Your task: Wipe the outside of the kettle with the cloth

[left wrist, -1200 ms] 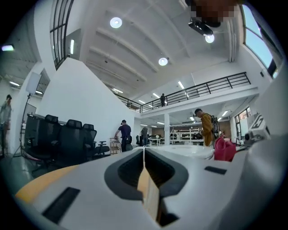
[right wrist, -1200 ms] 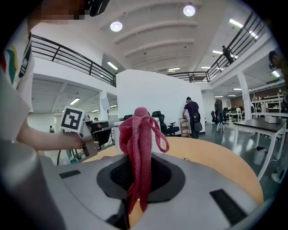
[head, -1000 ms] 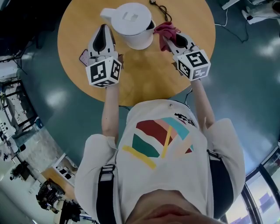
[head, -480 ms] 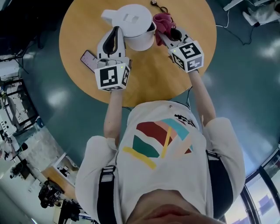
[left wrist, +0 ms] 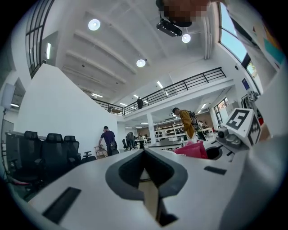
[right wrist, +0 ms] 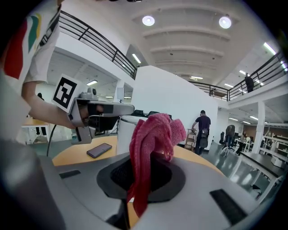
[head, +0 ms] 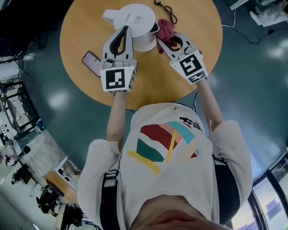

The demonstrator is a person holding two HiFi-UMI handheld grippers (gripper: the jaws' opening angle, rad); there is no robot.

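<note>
Tabletop (head: 148, 87): round, wooden, upper centre of the head view.
Phone (head: 92, 63): flat, on its left side.
Black cable (head: 168, 10): top edge.
Office chairs (left wrist: 45, 148): black, lower left.

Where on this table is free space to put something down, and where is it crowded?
Bare wood lies at the near edge of the table, between the left gripper and the right gripper, and on the right side past the right gripper. The far middle is crowded: kettle, cloth and cable; the phone lies at the left.
</note>
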